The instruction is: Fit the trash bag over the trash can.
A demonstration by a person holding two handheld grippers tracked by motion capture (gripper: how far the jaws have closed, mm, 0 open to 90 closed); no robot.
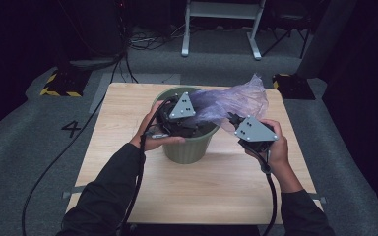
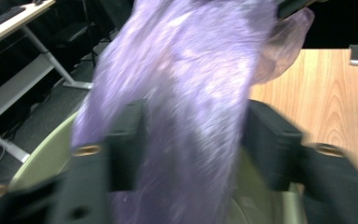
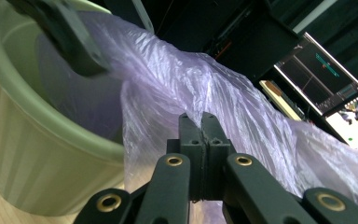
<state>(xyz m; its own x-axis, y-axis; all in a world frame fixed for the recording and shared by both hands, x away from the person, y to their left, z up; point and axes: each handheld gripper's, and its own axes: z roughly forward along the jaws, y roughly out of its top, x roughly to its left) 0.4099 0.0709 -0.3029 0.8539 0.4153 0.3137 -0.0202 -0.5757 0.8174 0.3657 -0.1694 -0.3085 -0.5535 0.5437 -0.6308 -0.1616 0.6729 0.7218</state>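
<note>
A light green bucket [image 1: 189, 147] [image 3: 37, 158] stands on the wooden table [image 1: 202, 196]. A thin purple plastic bag [image 1: 231, 101] [image 2: 191, 93] [image 3: 223, 93] stretches from the bucket's mouth up and to the right. My left gripper [image 1: 189, 123] [image 2: 196, 135] hovers over the bucket's mouth. Its jaws stand apart with the bag running between them, in a blurred picture. Just right of the bucket, my right gripper [image 1: 232, 118] [image 3: 201, 121] is shut on the bag's edge and holds it above the table. The bucket's inside is mostly hidden by bag and gripper.
The table's bare wood [image 2: 335, 93] lies in front of and beside the bucket. A white desk frame [image 1: 221, 29] stands behind on the grey floor, with yellow-black striped bases [image 1: 59, 83] at the table's far corners. Cables trail down from both grippers.
</note>
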